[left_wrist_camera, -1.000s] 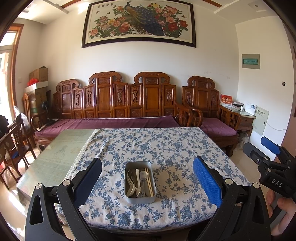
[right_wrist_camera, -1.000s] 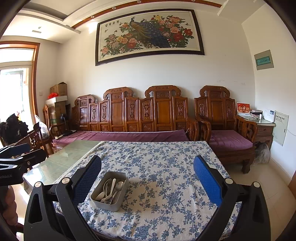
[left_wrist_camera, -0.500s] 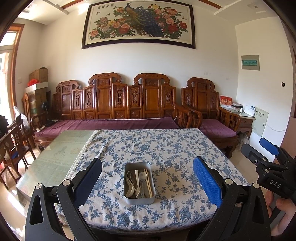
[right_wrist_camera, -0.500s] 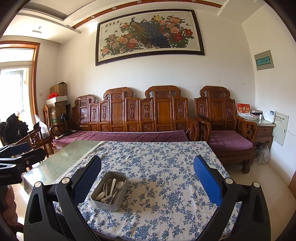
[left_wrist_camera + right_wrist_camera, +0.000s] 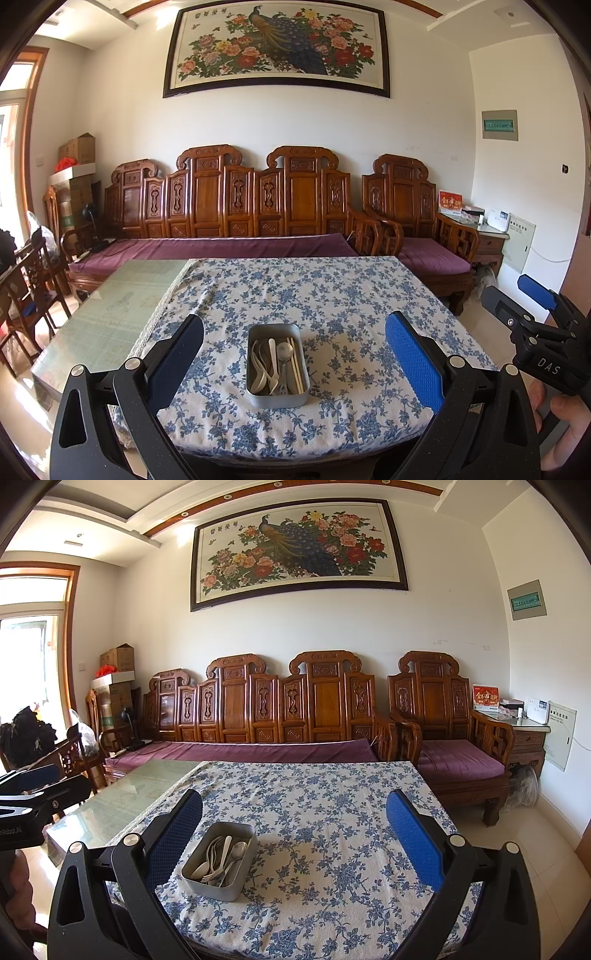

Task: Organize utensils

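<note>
A grey metal tin (image 5: 277,397) stands near the front edge of the floral tablecloth (image 5: 317,295). It holds several utensils: spoons (image 5: 283,350), pale plastic pieces and chopsticks (image 5: 297,363). My left gripper (image 5: 293,354) is open and empty, held back from the table with the tin between its fingers in view. My right gripper (image 5: 293,834) is open and empty; the tin (image 5: 218,882) lies by its left finger (image 5: 173,838). Each gripper shows at the edge of the other's view.
The cloth (image 5: 325,812) covers the right part of a glass-topped table (image 5: 110,314). A carved wooden sofa (image 5: 229,206) with purple cushions stands behind it, an armchair (image 5: 417,229) to the right. Wooden chairs (image 5: 26,280) stand at the left.
The left view has shifted very slightly; the tin sits a little higher in view. The right gripper has not moved. Both stay open.
</note>
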Action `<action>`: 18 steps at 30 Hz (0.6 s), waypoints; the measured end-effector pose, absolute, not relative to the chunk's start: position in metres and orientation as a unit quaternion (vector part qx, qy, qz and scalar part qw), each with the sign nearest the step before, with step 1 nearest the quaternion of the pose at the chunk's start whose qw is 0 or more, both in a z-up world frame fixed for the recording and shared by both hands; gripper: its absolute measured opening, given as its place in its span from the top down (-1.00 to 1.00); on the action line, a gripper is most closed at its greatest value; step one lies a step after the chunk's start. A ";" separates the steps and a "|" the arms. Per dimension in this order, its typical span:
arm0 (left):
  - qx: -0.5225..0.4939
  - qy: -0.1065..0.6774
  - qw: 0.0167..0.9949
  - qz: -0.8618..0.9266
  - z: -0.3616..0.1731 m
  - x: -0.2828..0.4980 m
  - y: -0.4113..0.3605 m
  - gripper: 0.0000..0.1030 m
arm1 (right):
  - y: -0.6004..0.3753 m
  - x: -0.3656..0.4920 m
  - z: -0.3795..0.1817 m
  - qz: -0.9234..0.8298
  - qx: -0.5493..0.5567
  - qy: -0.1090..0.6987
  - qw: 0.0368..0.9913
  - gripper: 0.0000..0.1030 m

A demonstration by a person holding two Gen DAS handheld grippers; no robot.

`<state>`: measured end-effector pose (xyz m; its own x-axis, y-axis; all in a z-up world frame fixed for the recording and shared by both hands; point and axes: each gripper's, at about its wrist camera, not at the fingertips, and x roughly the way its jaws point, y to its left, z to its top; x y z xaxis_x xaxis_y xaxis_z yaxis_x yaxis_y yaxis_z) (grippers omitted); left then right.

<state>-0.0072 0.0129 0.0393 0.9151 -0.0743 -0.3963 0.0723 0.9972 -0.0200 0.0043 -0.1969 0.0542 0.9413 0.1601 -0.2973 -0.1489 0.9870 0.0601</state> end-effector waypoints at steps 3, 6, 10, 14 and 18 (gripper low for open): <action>-0.002 0.202 0.979 -0.037 0.039 -0.007 0.013 -0.85 | -0.197 0.004 0.054 0.078 0.018 0.152 0.985 -0.95; -0.002 0.202 0.979 -0.037 0.039 -0.007 0.013 -0.85 | -0.197 0.004 0.054 0.079 0.019 0.153 0.985 -0.95; -0.001 0.201 0.979 -0.036 0.040 -0.007 0.012 -0.85 | -0.197 0.004 0.054 0.079 0.018 0.152 0.985 -0.95; -0.001 0.201 0.979 -0.036 0.041 -0.006 0.011 -0.85 | -0.197 0.004 0.054 0.079 0.018 0.153 0.985 -0.95; -0.001 0.201 0.979 -0.037 0.041 -0.006 0.011 -0.85 | -0.197 0.004 0.054 0.079 0.019 0.153 0.985 -0.95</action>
